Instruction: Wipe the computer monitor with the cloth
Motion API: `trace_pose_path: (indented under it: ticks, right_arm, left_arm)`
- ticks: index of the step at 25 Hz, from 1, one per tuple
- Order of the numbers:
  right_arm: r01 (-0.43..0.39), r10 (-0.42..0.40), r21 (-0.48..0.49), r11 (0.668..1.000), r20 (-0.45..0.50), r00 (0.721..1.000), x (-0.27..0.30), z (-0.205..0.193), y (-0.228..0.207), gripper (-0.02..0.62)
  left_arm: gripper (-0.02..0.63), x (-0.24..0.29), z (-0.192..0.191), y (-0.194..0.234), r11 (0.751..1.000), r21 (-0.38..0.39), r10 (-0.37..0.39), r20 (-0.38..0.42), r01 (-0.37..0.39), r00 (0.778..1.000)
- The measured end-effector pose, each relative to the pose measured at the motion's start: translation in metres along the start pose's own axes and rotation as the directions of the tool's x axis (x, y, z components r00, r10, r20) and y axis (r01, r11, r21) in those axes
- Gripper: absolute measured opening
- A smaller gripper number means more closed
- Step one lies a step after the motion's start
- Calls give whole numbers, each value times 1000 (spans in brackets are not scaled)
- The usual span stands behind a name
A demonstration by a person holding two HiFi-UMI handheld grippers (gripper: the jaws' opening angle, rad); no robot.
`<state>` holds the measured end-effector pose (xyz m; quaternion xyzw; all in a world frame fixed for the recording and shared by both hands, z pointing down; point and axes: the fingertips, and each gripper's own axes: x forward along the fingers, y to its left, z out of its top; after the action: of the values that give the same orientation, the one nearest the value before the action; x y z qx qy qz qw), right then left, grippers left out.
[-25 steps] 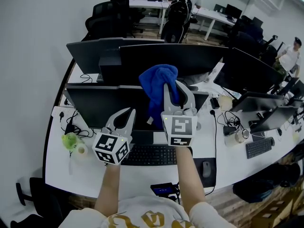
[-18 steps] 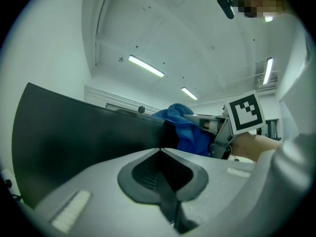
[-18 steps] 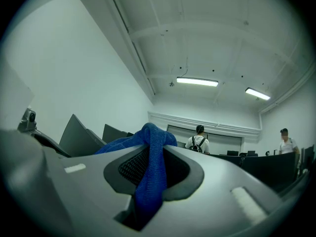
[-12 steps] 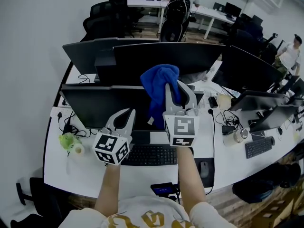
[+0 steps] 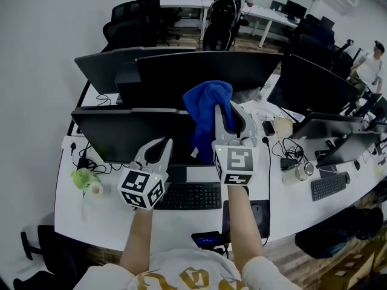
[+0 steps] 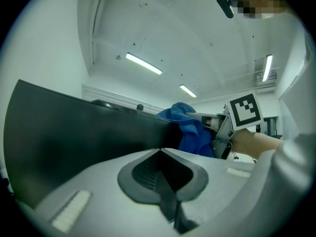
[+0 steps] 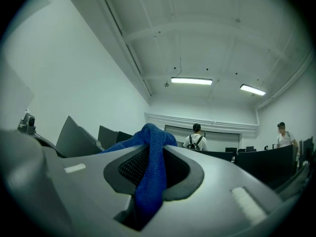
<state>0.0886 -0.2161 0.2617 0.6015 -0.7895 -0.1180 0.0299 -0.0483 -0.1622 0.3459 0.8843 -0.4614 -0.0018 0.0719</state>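
Gripping: my right tongs (image 5: 230, 109) are clamping the cloth (image 5: 207, 101), jaws closed on a fold of the blue fabric. In the right gripper view the cloth (image 7: 153, 147) is running down through the pinched jaws and bulging out above them.
Cloth position: it is bunching up over the tips of the right tongs and hanging down on their left side, raised over the right part of the monitor's top edge. I cannot tell whether it is touching the screen.
Monitor: the monitor (image 5: 124, 135) is standing towards the far edge of the counter (image 5: 75, 219), its screen dark and facing me. A second monitor (image 5: 199, 71) is rising just behind it.
Left tongs: my left tongs (image 5: 156, 148) are hovering low in front of the monitor's middle, jaws pressed together and carrying nothing. The left gripper view is showing the left tongs (image 6: 167, 196) closed, the dark monitor (image 6: 84, 137) beyond them, and the cloth (image 6: 190, 132) at the monitor's right end.
Counter: a keyboard (image 5: 188, 196) is lying at the monitor's foot, below and between my two tongs. A mouse (image 5: 257, 211) is sitting on a dark pad near the counter's near edge, to the right of the keyboard.
Background: a person with a backpack (image 5: 222, 11) is standing well beyond the monitors.
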Motion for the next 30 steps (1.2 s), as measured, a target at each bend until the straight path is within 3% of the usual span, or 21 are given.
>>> trace_pose_path:
  ticks: [30]
  right_arm:
    - [45,-48,66,997,51,998,-23,-17,-69,98]
  left_arm:
    - [0,31,-16,-34,1000,3,10,-32,-10,999]
